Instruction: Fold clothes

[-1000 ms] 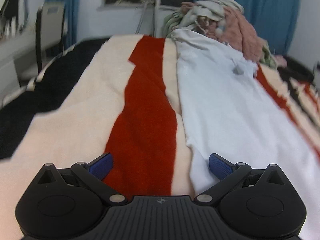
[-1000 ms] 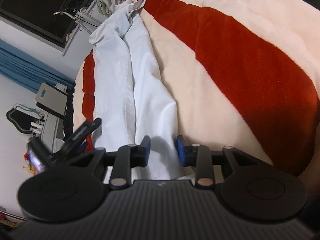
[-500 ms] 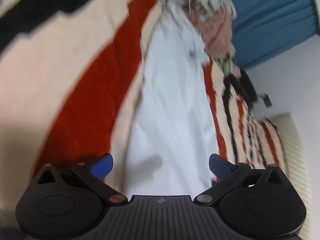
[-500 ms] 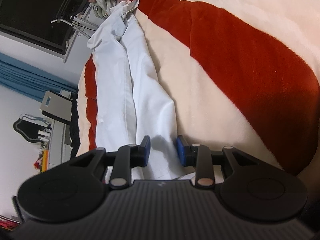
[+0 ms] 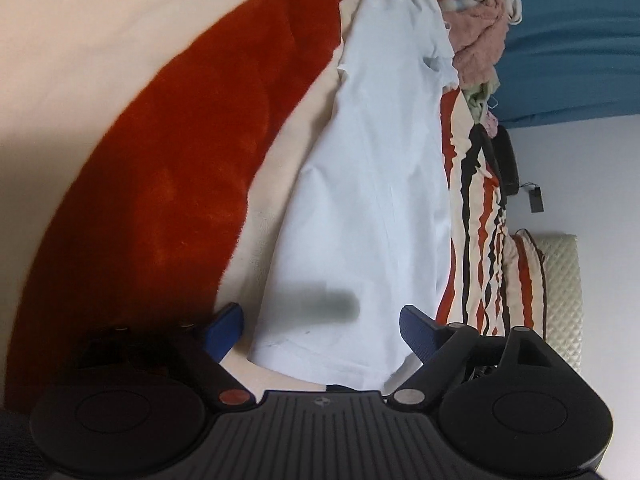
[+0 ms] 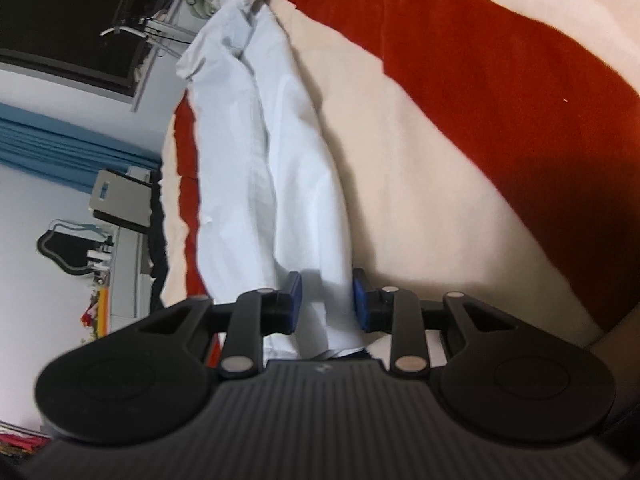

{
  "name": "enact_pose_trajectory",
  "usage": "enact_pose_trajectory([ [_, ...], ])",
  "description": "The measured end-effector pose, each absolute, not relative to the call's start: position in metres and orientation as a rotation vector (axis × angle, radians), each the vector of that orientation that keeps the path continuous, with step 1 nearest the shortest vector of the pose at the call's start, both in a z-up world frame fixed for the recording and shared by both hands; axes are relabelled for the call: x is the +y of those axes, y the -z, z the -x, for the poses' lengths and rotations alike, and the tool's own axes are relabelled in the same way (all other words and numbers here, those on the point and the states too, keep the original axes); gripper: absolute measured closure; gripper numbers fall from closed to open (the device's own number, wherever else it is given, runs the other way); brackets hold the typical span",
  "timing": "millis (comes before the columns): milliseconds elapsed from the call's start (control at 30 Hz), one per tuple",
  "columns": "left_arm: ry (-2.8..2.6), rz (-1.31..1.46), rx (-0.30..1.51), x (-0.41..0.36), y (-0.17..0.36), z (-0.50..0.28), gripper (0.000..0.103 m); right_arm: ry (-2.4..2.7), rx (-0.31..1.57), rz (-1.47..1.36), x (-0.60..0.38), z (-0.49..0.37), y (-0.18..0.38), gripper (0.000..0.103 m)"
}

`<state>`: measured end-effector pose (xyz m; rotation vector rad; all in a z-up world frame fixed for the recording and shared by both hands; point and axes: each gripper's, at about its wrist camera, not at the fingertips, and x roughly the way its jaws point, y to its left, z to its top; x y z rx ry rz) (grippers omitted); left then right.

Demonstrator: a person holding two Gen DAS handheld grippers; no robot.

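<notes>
A long white garment [image 5: 372, 184] lies stretched along the bed, over a cream blanket with a broad red stripe [image 5: 180, 160]. My left gripper [image 5: 322, 328] hovers over its near hem, rolled sideways. Its jaws are closing, and the hem lies between the blue pads [image 5: 224, 328] without them pressing on it. In the right wrist view the same garment [image 6: 256, 168] runs away from me. My right gripper [image 6: 326, 300] straddles a bunched strip of its near end. These jaws are narrow and closing, and a gap shows beside the left pad [image 6: 295, 300].
A pile of unfolded clothes [image 5: 476, 32] sits at the bed's far end, before a blue curtain [image 5: 568, 40]. A striped pillow [image 5: 524, 276] and a quilted headboard [image 5: 560, 280] lie to the right. A chair [image 6: 120, 196] and a cluttered desk [image 6: 120, 272] stand beside the bed.
The left gripper has rolled sideways and shifted from the red stripe over the white garment's near hem, and its jaws have narrowed. The right gripper has hardly moved.
</notes>
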<state>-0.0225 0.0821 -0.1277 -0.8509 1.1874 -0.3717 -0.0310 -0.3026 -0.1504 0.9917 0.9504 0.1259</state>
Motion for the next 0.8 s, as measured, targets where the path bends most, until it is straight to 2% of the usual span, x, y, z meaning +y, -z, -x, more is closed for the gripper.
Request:
enact_pose_trajectory([
  [133, 0.364, 0.82, 1.196, 0.082, 0.128, 0.026, 0.043, -0.122, 0.946, -0.978, -0.302, 0.033, 0.149, 0.074],
  [200, 0.365, 0.817, 1.196, 0.081, 0.129, 0.028, 0.06, -0.126, 0.949, -0.965, -0.301, 0.034, 0.148, 0.074],
  [233, 0.373, 0.819, 1.198, 0.08, 0.129, 0.029, 0.065, -0.129, 0.951, -0.957, -0.301, 0.035, 0.148, 0.074],
  [267, 0.384, 0.821, 1.197, 0.076, 0.13, 0.029, 0.073, -0.13, 0.946, -0.949, -0.301, 0.036, 0.146, 0.078],
  [300, 0.389, 0.818, 1.193, 0.075, 0.129, 0.029, 0.076, -0.131, 0.941, -0.941, -0.3, 0.037, 0.145, 0.083],
  [333, 0.393, 0.815, 1.187, 0.075, 0.129, 0.03, 0.077, -0.132, 0.932, -0.934, -0.3, 0.039, 0.143, 0.091],
  [433, 0.385, 0.819, 1.191, 0.074, 0.131, 0.03, 0.077, -0.141, 0.893, -0.923, -0.302, 0.043, 0.136, 0.094],
  [567, 0.378, 0.814, 1.206, 0.069, 0.135, 0.024, 0.069, -0.15, 0.859, -0.909, -0.303, 0.047, 0.13, 0.095],
  [633, 0.377, 0.809, 1.197, 0.067, 0.135, 0.023, 0.071, -0.146, 0.854, -0.913, -0.303, 0.046, 0.13, 0.095],
  [700, 0.352, 0.828, 1.182, 0.07, 0.136, 0.025, 0.09, -0.144, 0.847, -0.926, -0.305, 0.046, 0.13, 0.095],
  [800, 0.351, 0.857, 1.128, 0.075, 0.132, 0.028, 0.094, -0.166, 0.812, -0.955, -0.308, 0.047, 0.128, 0.095],
])
